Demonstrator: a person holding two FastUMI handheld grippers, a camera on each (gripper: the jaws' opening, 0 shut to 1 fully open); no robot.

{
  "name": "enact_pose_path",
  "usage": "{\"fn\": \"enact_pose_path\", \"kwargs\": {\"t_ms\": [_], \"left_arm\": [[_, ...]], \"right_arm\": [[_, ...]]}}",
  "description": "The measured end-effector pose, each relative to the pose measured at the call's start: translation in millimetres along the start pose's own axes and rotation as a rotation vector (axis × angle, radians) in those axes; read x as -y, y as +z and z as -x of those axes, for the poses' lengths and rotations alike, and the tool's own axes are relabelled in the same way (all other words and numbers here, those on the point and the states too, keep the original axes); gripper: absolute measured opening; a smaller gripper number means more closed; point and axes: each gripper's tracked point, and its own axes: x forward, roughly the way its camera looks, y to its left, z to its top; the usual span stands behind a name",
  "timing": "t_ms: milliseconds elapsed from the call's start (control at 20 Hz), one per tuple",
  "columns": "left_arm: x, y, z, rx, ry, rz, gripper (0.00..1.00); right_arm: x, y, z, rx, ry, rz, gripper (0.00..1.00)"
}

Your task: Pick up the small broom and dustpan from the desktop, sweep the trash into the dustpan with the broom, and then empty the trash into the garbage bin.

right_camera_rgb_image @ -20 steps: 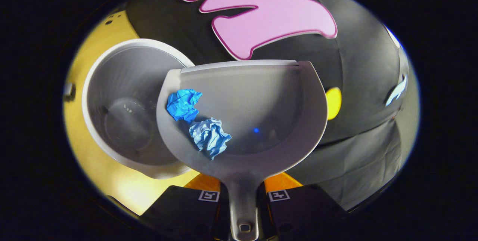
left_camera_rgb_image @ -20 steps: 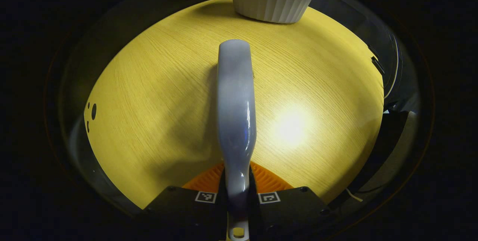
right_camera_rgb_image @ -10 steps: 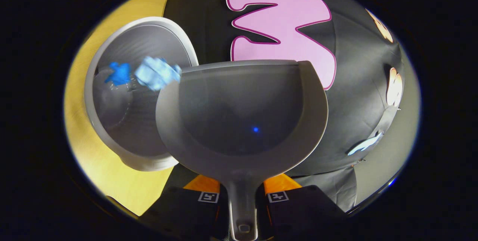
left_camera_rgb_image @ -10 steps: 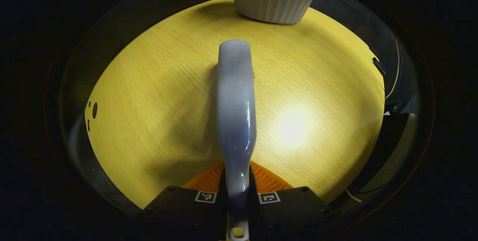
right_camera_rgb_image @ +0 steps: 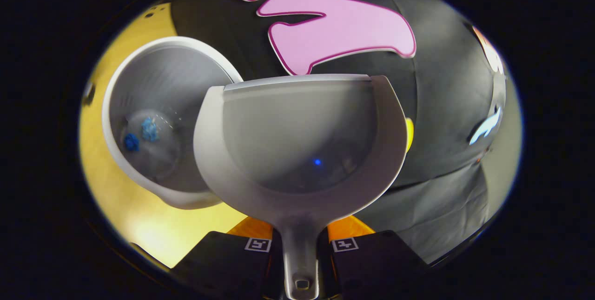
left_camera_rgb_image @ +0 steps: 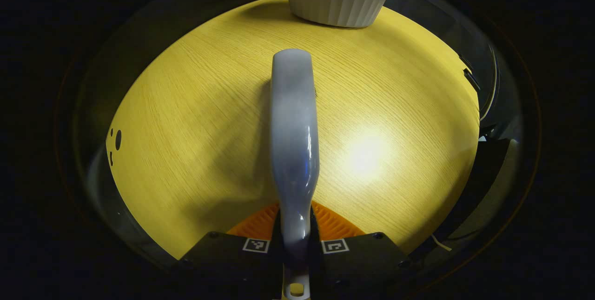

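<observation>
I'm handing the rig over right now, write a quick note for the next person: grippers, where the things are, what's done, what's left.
Left gripper: jaws shut on the broom handle, held over the yellow desktop.
Right gripper: jaws shut on the dustpan handle; the pan is raised beside the garbage bin and holds nothing.
Trash: two blue paper wads lie at the bottom of the bin, which stands on the desktop.
Done: sweeping and emptying.
Left: probably just setting broom and dustpan back down; no trash is visible on the desktop in the left gripper view.
</observation>
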Motion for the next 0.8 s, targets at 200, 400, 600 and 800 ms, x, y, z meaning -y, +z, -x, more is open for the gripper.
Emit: {"fn": "enact_pose_path", "kwargs": {"t_ms": [200, 400, 600, 800], "left_arm": [[0.5, 0.2, -0.2, 0.003, -0.001, 0.003, 0.27], [0.6, 0.3, -0.3, 0.003, 0.000, 0.005, 0.27], [0.1, 0.0, -0.3, -0.001, -0.001, 0.003, 0.27], [-0.1, -0.6, -0.9, -0.009, 0.000, 0.003, 0.27]], "right_arm": [[-21.6, -7.7, 9.5, -0.027, 0.144, -0.246, 0.26], [-36.8, 7.9, 40.2, -0.003, 0.315, -0.489, 0.32], [-34.3, 28.7, 62.3, 0.022, 0.485, -0.653, 0.32], [-39.7, 34.1, 70.2, 0.023, 0.666, -0.705, 0.32]]}}
